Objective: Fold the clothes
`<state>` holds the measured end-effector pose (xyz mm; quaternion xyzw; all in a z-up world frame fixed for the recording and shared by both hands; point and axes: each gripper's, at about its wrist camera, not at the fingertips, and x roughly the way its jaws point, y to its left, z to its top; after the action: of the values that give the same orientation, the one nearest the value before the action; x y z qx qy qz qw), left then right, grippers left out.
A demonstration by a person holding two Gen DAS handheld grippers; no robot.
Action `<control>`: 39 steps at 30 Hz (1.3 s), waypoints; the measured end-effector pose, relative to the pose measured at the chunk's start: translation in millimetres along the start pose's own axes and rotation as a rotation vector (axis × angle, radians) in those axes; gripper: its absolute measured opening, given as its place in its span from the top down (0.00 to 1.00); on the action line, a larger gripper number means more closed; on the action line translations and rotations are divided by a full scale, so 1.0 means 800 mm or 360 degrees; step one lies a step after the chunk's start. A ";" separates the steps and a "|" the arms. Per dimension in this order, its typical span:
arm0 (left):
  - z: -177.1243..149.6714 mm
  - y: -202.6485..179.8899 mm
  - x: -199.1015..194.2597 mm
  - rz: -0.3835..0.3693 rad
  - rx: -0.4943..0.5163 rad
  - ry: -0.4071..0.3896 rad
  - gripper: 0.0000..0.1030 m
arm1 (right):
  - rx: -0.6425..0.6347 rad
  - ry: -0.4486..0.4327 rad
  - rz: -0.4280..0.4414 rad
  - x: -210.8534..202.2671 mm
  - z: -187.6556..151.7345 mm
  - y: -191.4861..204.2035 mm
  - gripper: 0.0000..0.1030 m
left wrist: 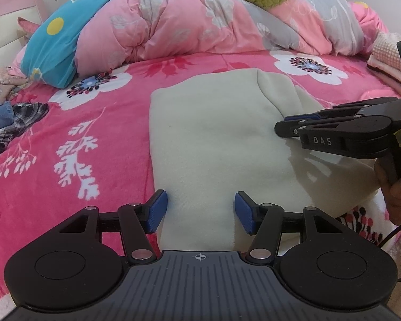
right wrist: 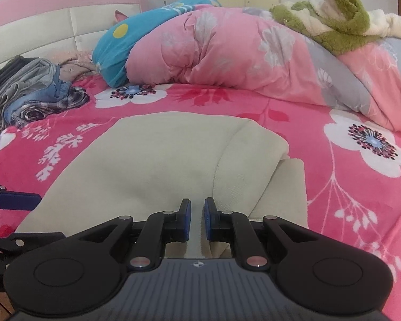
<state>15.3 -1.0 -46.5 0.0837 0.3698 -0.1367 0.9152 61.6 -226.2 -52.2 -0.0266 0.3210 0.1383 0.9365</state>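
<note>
Cream garment (left wrist: 214, 139) lies part-folded on the pink bed (left wrist: 66, 160), w/ a clothes pile (right wrist: 32, 93) far left. Your left gripper (left wrist: 200, 211) hangs over its near edge, jaws spread, nothing pinched. Your right gripper (right wrist: 197, 222): jaws nearly together over the cloth; can't tell if pinching.
</note>
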 end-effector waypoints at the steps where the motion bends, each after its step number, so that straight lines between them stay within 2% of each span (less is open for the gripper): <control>1: 0.000 0.000 0.000 0.0001 0.0001 0.0001 0.45 | 0.0005 -0.0002 0.0005 0.000 0.000 -0.001 0.89; 6: 0.001 0.002 -0.001 -0.0014 -0.0019 -0.0005 0.45 | 0.0033 -0.0007 0.0025 -0.001 0.000 -0.005 0.89; 8: 0.003 0.016 -0.008 -0.0084 -0.0087 -0.0041 0.45 | 0.0061 0.0001 0.0043 -0.003 0.002 -0.008 0.89; 11: 0.007 0.057 -0.027 -0.0241 -0.0289 -0.0215 0.41 | 0.0172 0.0009 0.0123 -0.018 0.012 -0.025 0.86; 12: 0.009 0.072 -0.030 -0.0280 -0.0358 -0.0264 0.35 | 0.0236 -0.0029 0.0149 -0.030 0.015 -0.037 0.72; 13: 0.012 0.087 -0.031 -0.0325 -0.0431 -0.0291 0.31 | 0.0303 -0.0076 0.0170 -0.042 0.017 -0.051 0.54; 14: 0.014 0.101 -0.026 -0.0385 -0.0508 -0.0287 0.30 | 0.0362 -0.0124 0.0181 -0.054 0.019 -0.065 0.49; 15: 0.016 0.114 -0.016 -0.0470 -0.0587 -0.0249 0.28 | 0.0436 -0.0157 0.0204 -0.064 0.018 -0.083 0.40; 18: 0.017 0.146 0.025 -0.0739 -0.0799 -0.0099 0.19 | 0.0744 -0.0156 0.0333 -0.077 0.006 -0.149 0.30; 22: 0.011 0.152 0.077 -0.0935 -0.0865 0.0080 0.12 | 0.1107 0.0041 0.0501 -0.055 -0.036 -0.210 0.26; 24: 0.013 0.146 0.093 -0.1001 -0.0843 0.0094 0.06 | 0.1204 0.0177 0.0604 -0.031 -0.054 -0.222 0.25; 26: 0.021 0.141 0.101 -0.1074 -0.0807 0.0081 0.02 | 0.1208 0.0231 0.0661 -0.014 -0.060 -0.223 0.25; 27: 0.027 0.138 0.107 -0.1105 -0.0793 0.0092 0.00 | 0.1194 0.0236 0.0707 -0.006 -0.056 -0.222 0.20; 29: 0.038 0.134 0.120 -0.1145 -0.0783 0.0117 0.00 | 0.1163 0.0260 0.0813 0.012 -0.043 -0.220 0.11; 32: 0.052 0.137 0.138 -0.1213 -0.0784 0.0163 0.00 | 0.1081 0.0328 0.0945 0.049 -0.020 -0.211 0.09; 33: 0.055 0.138 0.144 -0.1235 -0.0788 0.0179 0.00 | 0.1041 0.0345 0.0975 0.062 -0.012 -0.206 0.05; 37: 0.060 0.145 0.151 -0.1283 -0.0855 0.0223 0.00 | 0.0943 0.0390 0.1120 0.105 0.013 -0.191 0.05; 39: 0.060 0.142 0.148 -0.1254 -0.0853 0.0215 0.01 | 0.0903 0.0404 0.1168 0.122 0.023 -0.182 0.08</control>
<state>163.8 72.5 -89.6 -0.2929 0.4542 -0.3671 0.7570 186.6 -340.1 -102.4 0.3285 0.4461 0.3623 0.7495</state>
